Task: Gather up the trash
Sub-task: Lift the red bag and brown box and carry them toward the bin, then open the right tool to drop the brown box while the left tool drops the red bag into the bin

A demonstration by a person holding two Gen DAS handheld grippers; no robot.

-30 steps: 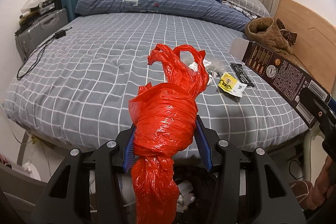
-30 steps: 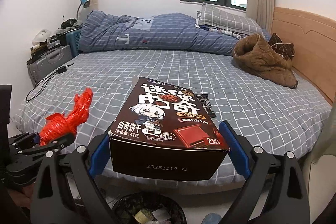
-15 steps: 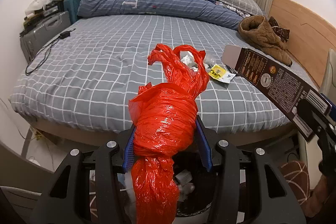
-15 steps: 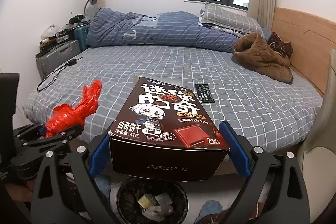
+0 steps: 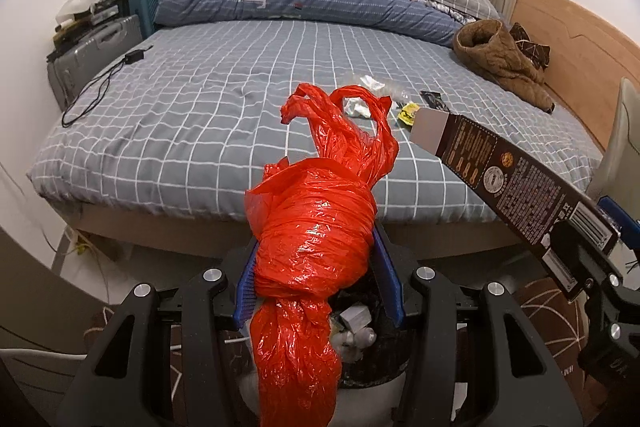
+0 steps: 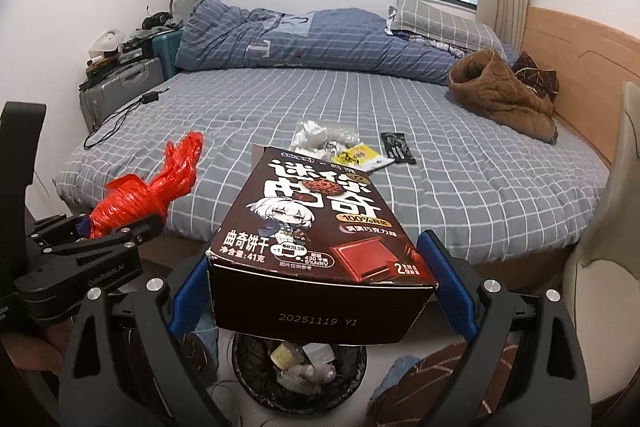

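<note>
My left gripper [image 5: 318,283] is shut on a twisted red plastic bag [image 5: 316,239] and holds it over a black trash bin [image 5: 372,367] on the floor. The bag also shows in the right wrist view [image 6: 140,191]. My right gripper [image 6: 320,291] is shut on a dark brown cookie box [image 6: 320,227], held level above the same bin [image 6: 300,367], which has scraps inside. The box also shows in the left wrist view [image 5: 516,187]. Loose trash lies on the bed: crumpled white wrappers [image 6: 320,137], a yellow packet [image 6: 360,157] and a black wrapper [image 6: 396,147].
The bed [image 6: 460,187] with a grey checked sheet fills the view ahead. A brown jacket [image 6: 500,95] lies at its right, a blue duvet [image 6: 300,39] at the back. A suitcase [image 6: 120,87] and a charger cable [image 6: 116,119] are at the left. A chair [image 6: 608,267] stands at the right.
Both grippers have drawn back from the bed with their loads and now hang over the trash bin on the floor. The trash on the bed has not moved.
</note>
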